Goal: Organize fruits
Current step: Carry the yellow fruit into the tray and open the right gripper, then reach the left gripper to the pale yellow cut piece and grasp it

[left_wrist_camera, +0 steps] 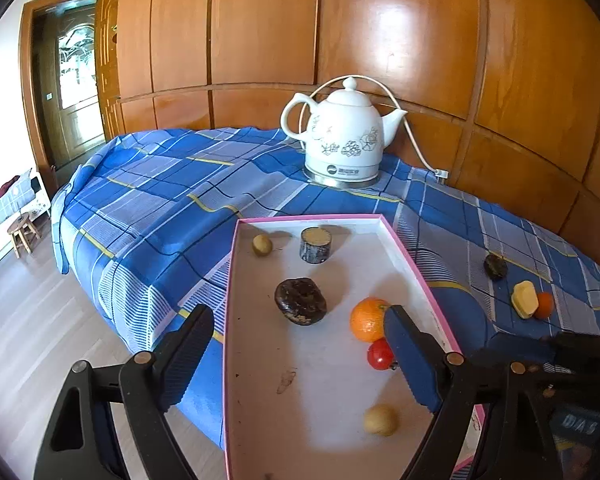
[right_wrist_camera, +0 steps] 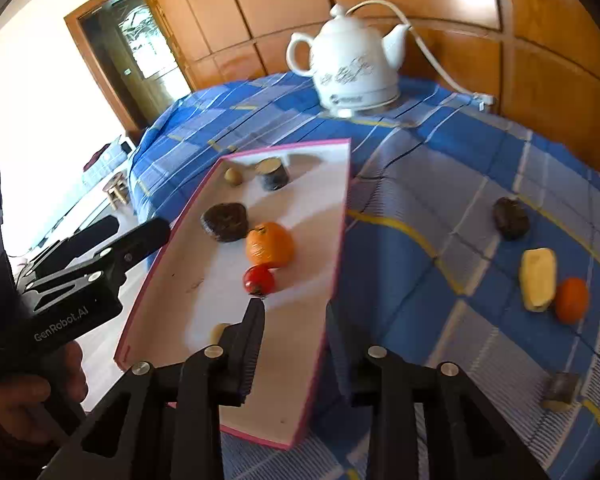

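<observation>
The left tool (left_wrist_camera: pixel 296 344) gapes wide over the tray (left_wrist_camera: pixel 416 264); the right tool (right_wrist_camera: pixel 296 344) stands open, empty, just behind the red fruit (right_wrist_camera: pixel 259 279).

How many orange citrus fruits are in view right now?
2. One round orange citrus fruit sits inside the pink-rimmed white tray, beside the small red tomato. A smaller orange fruit lies on the blue plaid cloth, touching the pale yellow piece.

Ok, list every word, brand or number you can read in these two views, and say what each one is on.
"GenRobot.AI": white letters on the black body of the left gripper, seen from the right wrist view.
"DAS": pale, blurred letters on a dark object at the lower right edge of the left wrist view; uncertain reading.
Kettle: a round logo with small print near its base, too small to read in either view.
</observation>
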`<state>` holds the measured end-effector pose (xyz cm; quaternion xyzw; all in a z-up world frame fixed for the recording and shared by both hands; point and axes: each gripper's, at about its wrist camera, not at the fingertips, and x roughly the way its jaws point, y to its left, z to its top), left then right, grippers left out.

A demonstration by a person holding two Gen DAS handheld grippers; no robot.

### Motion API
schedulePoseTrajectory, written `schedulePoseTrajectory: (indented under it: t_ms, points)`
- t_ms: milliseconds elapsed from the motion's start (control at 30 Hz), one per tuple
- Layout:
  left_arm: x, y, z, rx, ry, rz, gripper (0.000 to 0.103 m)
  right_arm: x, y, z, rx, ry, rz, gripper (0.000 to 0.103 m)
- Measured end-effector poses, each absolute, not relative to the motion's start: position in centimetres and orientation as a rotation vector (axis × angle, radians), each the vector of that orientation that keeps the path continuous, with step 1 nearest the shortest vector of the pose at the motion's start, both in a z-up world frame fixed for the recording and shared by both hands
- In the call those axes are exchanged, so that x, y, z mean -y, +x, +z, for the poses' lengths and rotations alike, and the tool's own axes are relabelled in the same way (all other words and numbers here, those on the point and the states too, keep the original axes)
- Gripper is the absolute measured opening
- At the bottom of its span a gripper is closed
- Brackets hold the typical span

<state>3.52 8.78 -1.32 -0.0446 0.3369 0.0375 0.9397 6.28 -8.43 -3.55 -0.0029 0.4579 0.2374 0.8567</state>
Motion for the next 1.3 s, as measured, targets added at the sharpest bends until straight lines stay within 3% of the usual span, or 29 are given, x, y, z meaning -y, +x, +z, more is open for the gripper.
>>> schedulePoseTrajectory:
  t_ms: [1300]
  points:
    - [-2.3, 4.1, -0.7, -0.717, 0.029, -0.119, 0.087, 27.0, 8.3, 1.8, -0.884, -0.004, 0.077, 0.035]
